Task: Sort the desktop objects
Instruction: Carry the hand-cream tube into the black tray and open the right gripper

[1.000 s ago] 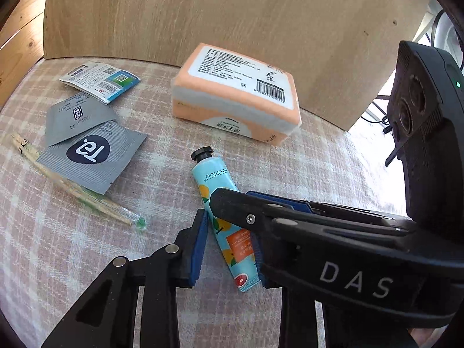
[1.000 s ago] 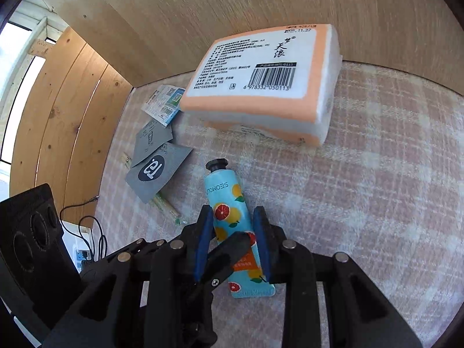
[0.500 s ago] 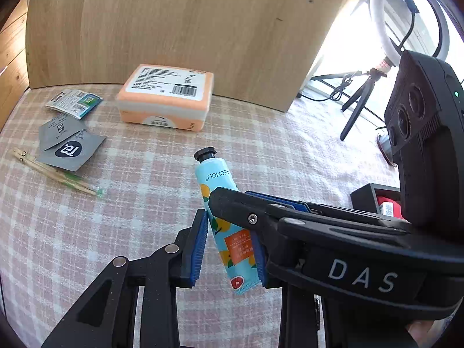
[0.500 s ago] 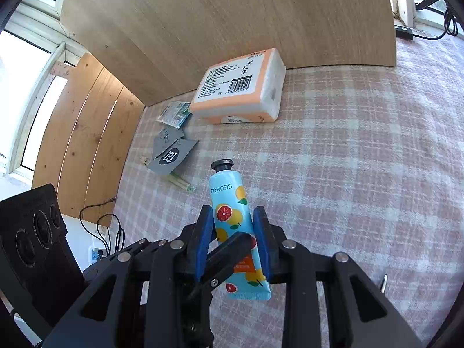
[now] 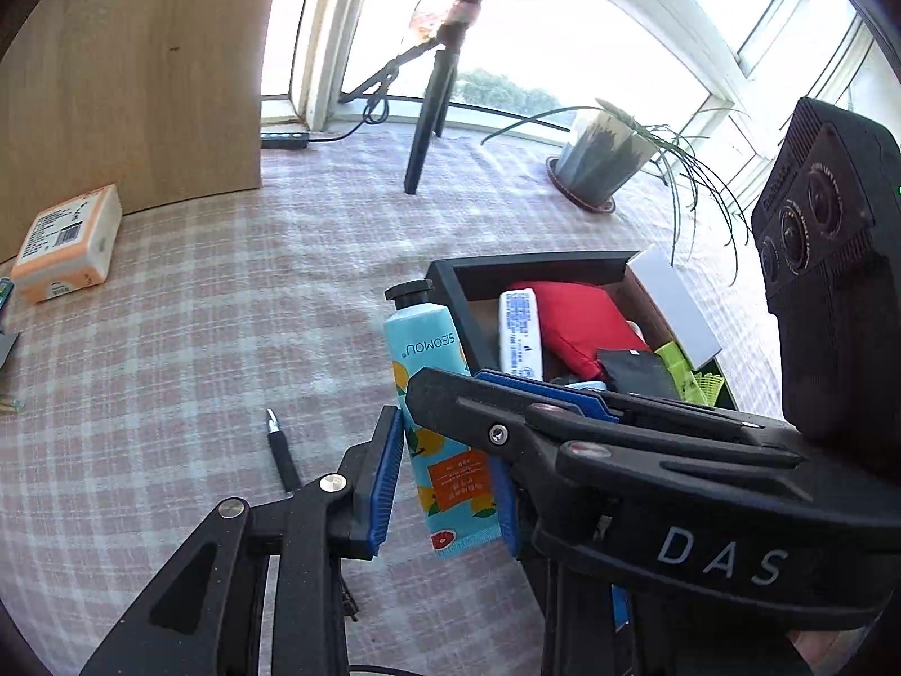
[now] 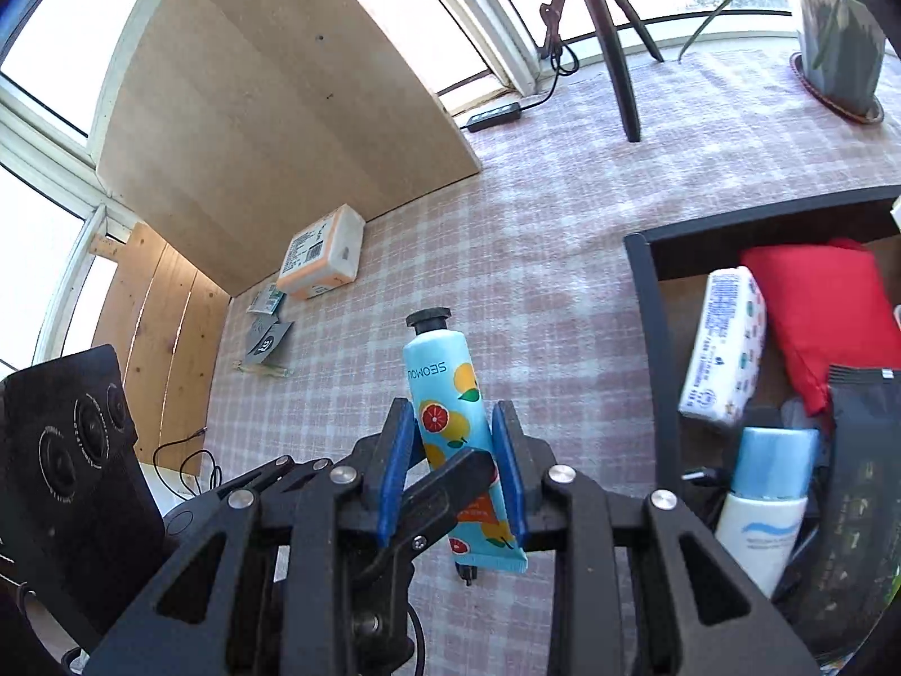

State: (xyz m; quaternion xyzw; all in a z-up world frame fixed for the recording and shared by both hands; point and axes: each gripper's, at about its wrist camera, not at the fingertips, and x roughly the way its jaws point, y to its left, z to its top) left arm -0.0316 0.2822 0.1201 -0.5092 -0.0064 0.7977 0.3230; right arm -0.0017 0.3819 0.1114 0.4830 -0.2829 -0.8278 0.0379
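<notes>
The light-blue hand-cream tube printed with oranges and grapefruit (image 5: 428, 338) hangs in the air above the table covered in a pink checked cloth (image 5: 225, 310). Its black cap points away from both cameras, just short of the near-left corner of the black open-topped storage box (image 5: 535, 262). The left gripper (image 5: 445, 467) has its blue-padded jaws drawn to a narrow gap on the tube's lower half. The right gripper (image 6: 453, 450) clamps the same stretch just as narrowly from a crossing angle, so one finger of each lies over the other's view. Two grips near the crimped end probably serve to steady a soft, slippery tube that one pair of pads might let swing. The box already holds a red fabric pouch (image 5: 580, 315), a white tissue pack (image 5: 519, 332) and a white-and-blue bottle (image 6: 760, 507). It therefore looks like the collecting place, and the tube seems headed there cap first. Things not yet sorted lie well apart. A black pen (image 5: 281, 450) lies on the cloth near the jaws. An orange-and-white wrapped pack (image 5: 67, 242) sits at the foot of the upright wooden board (image 5: 129, 73). Grey sachets (image 6: 267, 341) lie close to the table's left edge.
</notes>
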